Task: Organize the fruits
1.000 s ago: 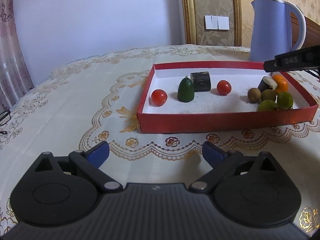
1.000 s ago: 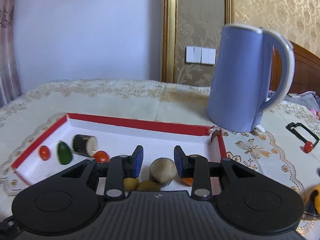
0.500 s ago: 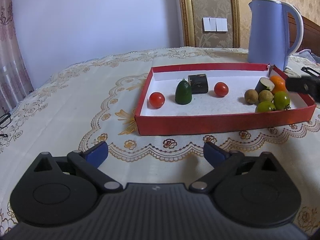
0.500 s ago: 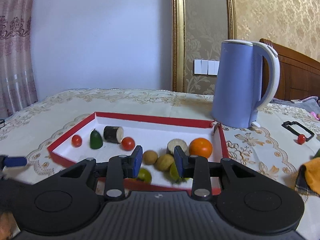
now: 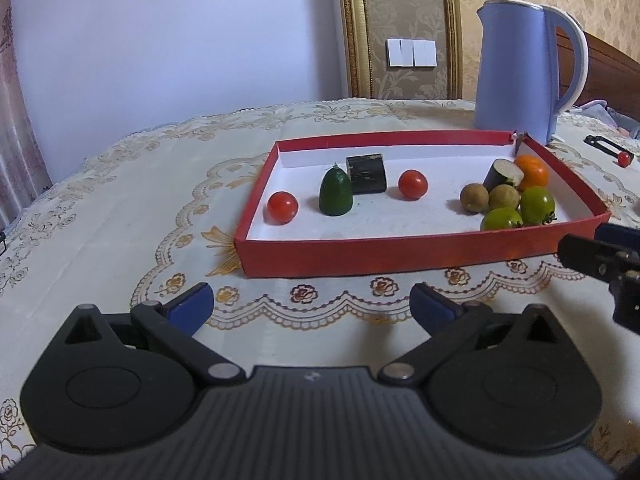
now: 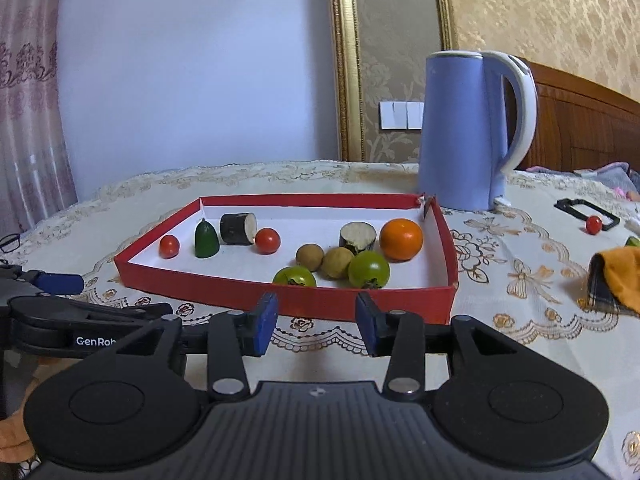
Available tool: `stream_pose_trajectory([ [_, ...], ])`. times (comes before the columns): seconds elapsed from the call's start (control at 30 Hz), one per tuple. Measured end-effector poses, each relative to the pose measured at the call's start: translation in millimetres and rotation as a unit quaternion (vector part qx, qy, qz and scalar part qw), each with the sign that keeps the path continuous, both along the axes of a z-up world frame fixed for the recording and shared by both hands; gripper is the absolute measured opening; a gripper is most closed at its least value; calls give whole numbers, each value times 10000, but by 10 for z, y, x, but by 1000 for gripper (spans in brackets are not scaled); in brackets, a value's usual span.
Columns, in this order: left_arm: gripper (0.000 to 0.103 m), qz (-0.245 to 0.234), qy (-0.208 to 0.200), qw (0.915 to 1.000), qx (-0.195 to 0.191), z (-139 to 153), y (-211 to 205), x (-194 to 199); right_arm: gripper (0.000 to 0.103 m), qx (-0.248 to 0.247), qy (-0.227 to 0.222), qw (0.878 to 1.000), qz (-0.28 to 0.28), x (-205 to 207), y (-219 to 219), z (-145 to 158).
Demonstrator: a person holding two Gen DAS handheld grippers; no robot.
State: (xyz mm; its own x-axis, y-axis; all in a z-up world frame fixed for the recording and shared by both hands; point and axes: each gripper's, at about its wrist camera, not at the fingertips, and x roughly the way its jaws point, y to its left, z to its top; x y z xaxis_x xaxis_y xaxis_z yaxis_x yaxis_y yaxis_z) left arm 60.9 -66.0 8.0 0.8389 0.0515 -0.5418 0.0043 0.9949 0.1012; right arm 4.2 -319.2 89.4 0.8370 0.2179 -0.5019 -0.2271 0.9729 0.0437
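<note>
Cream embroidered tablecloth [image 6: 500, 248] covers the table. Left gripper [image 5: 310, 304] hovers before the red tray [image 6: 288, 300], jaws wide apart and empty. Inside lie two red tomatoes [image 6: 169, 246], a green cone-shaped piece [image 6: 206, 239], brown fruits [image 6: 309, 257], green tomatoes [image 6: 368, 269] and an orange [image 6: 401, 239]. Right gripper [image 6: 316, 322] sits near the tray's front wall, jaws opening, nothing between them. Behind stands a blue kettle [image 6: 464, 132].

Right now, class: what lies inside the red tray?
Inside the red tray: two red tomatoes, two green tomatoes, an orange, two brown fruits, and three cut dark pieces. Nothing looks hidden.
</note>
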Motion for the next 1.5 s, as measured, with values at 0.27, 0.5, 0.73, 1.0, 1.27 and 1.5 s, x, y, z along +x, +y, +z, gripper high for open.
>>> stream_pose_trajectory([
  [0.27, 103, -42, 15, 10000, 58, -16, -79, 31, 42, -52, 5, 10000, -33, 6, 49, -34],
  [0.5, 103, -14, 75, 10000, 26, -24, -73, 52, 46, -147, 10, 9999, -27, 11, 87, -58],
  [0.73, 103, -11, 95, 10000, 25, -30, -76, 61, 48, -207, 64, 9998, 21, 28, 110, -70],
  [1.0, 103, -1, 114, 9999, 41, -43, -76, 70, 54, -276, 144, 9995, 76, 49, 136, -85],
  [1.27, 103, 42, 129, 9999, 29, -46, -68, 83, 59, -319, 337, 9988, 132, 103, 156, -118],
  [1.5, 103, 31, 103, 9999, 62, -50, -80, 79, 63, -400, 356, 9984, 165, 98, 181, -129],
])
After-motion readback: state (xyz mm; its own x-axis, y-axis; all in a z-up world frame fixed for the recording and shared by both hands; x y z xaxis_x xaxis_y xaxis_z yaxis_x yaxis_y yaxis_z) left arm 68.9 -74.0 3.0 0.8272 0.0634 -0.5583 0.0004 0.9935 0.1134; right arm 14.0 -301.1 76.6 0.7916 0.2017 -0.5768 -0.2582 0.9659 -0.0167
